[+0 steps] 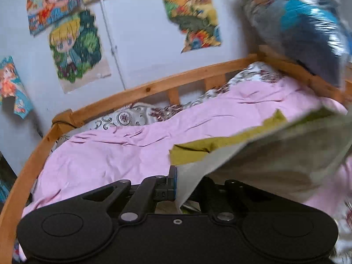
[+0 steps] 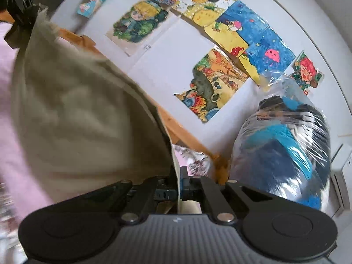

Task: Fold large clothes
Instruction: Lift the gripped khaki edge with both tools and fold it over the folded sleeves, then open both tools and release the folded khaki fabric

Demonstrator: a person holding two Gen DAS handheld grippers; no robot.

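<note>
A large pale grey-beige garment (image 1: 286, 154) with an olive-yellow part (image 1: 198, 147) hangs lifted above the pink bedsheet (image 1: 110, 154). My left gripper (image 1: 177, 180) is shut on one edge of it, and the cloth stretches up and to the right. In the right wrist view the same garment (image 2: 77, 110) spreads to the left as a wide sheet, with my right gripper (image 2: 178, 182) shut on its near edge. The left gripper (image 2: 21, 11) shows at the top left there, pinching the cloth's far corner. The picture is blurred by motion.
A wooden bed rail (image 1: 154, 88) runs round the far side of the bed, with a patterned quilt (image 1: 132, 116) against it. A clear plastic bag of blue and dark things (image 2: 286, 149) stands at the bed's right end. Drawings (image 2: 215, 83) hang on the white wall.
</note>
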